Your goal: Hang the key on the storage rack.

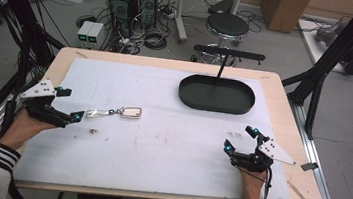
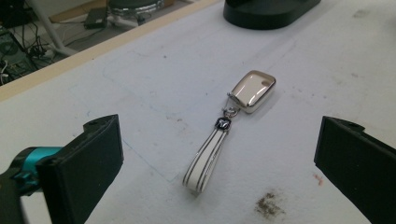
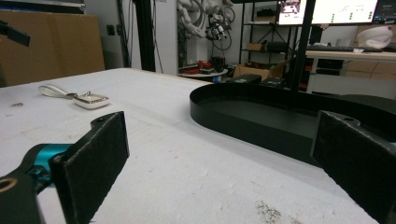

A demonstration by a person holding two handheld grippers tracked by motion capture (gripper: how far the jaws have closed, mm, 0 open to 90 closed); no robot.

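On the white mat toward the left of the surface [image 1: 283, 116] lies the key fob [image 1: 131, 112], flat, with its pale strap [image 1: 100, 113] stretched out toward my left gripper [image 1: 69, 105]; from the left gripper view the fob [image 2: 252, 91] sits just ahead, framed between the two fingers [image 2: 95, 161], which stand wide apart with nothing in them. I judge the work as barely begun: the fob is untouched, the left gripper is lined up near the strap end but not yet around it, and the grasp, the lift and any carry are all left to do. My right gripper [image 1: 240, 142] rests well apart on the right side of the mat, its fingers [image 3: 100, 149] likewise spread and empty, looking toward the black oval tray [image 1: 216, 95], which holds nothing (a likely place for the fob, though that is my guess). A small dark emblem sits on the strap's metal joint [image 2: 223, 123], too small for me to read; I can make out no other writing on fob, tray or mat. Beyond the surface stand a stool [image 1: 228, 25] and computer towers [image 1: 134, 1] on the floor.
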